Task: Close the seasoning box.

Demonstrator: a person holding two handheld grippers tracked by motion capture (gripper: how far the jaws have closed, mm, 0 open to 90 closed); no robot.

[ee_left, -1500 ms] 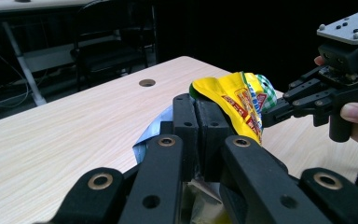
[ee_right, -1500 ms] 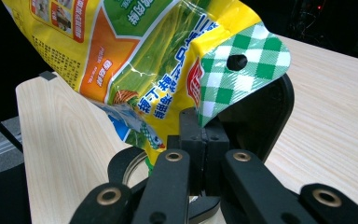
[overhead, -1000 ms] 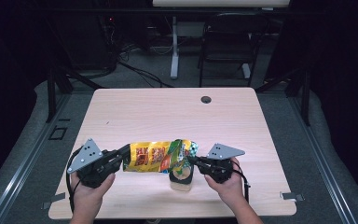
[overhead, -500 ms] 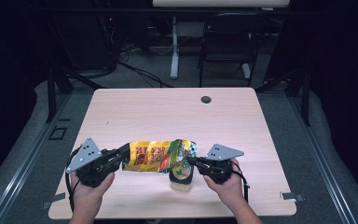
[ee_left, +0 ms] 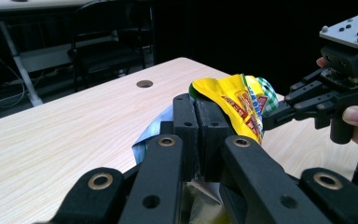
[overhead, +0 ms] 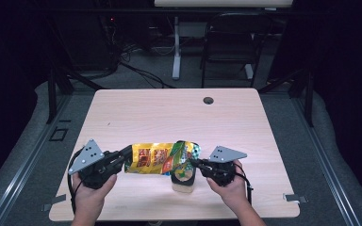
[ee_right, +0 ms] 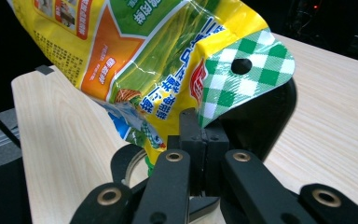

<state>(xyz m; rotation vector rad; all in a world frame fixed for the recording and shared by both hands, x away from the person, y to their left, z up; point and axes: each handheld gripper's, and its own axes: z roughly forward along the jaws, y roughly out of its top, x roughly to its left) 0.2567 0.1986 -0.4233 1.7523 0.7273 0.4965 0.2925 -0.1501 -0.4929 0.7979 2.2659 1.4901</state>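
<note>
A yellow and green snack bag (overhead: 159, 159) hangs stretched sideways just above the table's front part, held at both ends. My left gripper (overhead: 125, 158) is shut on its left end, where the closed jaws (ee_left: 198, 135) pinch the bag (ee_left: 235, 105). My right gripper (overhead: 192, 163) is shut on the green-checked right end (ee_right: 242, 74), with its jaws together (ee_right: 204, 140) on the seal. Under the bag's right end a dark, cup-like container (overhead: 184, 179) stands on the table, and its black rim (ee_right: 272, 116) shows behind the right jaws. What is in it I cannot tell.
The light wooden table (overhead: 169, 113) has a round cable hole (overhead: 208, 100) near its far edge. A black chair (overhead: 231, 42) and desk legs stand beyond it. The right gripper (ee_left: 279, 114) shows across the bag in the left gripper view.
</note>
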